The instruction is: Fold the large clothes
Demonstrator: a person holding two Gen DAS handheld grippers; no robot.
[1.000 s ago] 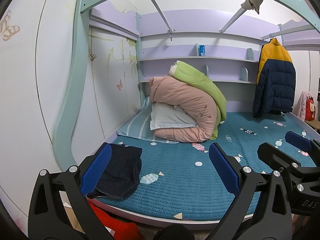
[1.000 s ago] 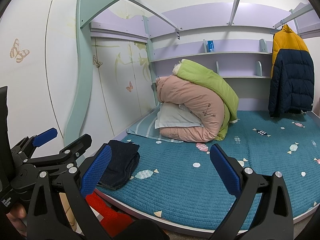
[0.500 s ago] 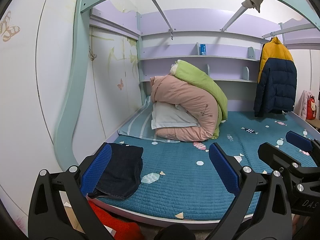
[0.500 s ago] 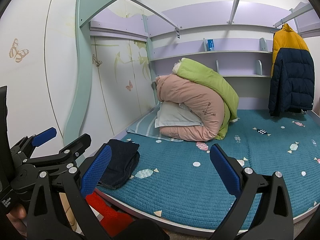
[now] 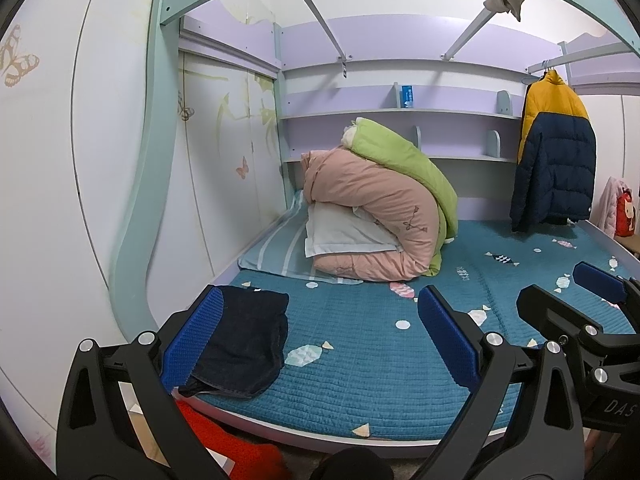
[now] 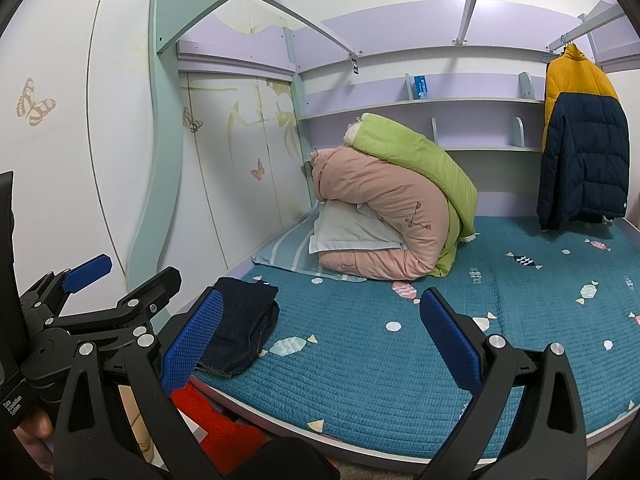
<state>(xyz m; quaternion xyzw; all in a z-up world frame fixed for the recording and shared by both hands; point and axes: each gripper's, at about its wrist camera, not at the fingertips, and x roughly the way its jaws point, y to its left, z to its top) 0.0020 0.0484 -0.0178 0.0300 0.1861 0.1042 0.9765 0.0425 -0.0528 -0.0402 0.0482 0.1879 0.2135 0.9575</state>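
Currently both grippers are hovering off the near edge of the bed (image 5: 360,400), nothing in either. Left gripper (image 5: 316,344) is sitting with jaws spread wide, empty; right gripper (image 6: 320,344) likewise, pads apart, gripping nothing. In the right view the left gripper is showing at the lower left, beside the right one.

The only candidate garment in reach is the dark jeans (image 5: 240,344), lying already folded into a compact stack at the near-left corner of the mattress, partly behind the left gripper's left pad (image 5: 192,340). A red cloth (image 6: 208,416) is sitting below the bed edge; can't tell what it is. A jacket (image 5: 554,160) is hanging at the far right, well apart. Rolled duvets (image 6: 384,216) are occupying the head end.

Judgement: this is looking like a between-items step — jeans probably done, next piece not yet picked. Middle of the bed is lying bare, so that's the work area.

Next move is likely calling for fetching a fresh garment, possibly the red one, pinching it at two corners and spreading it flat mid-bed.
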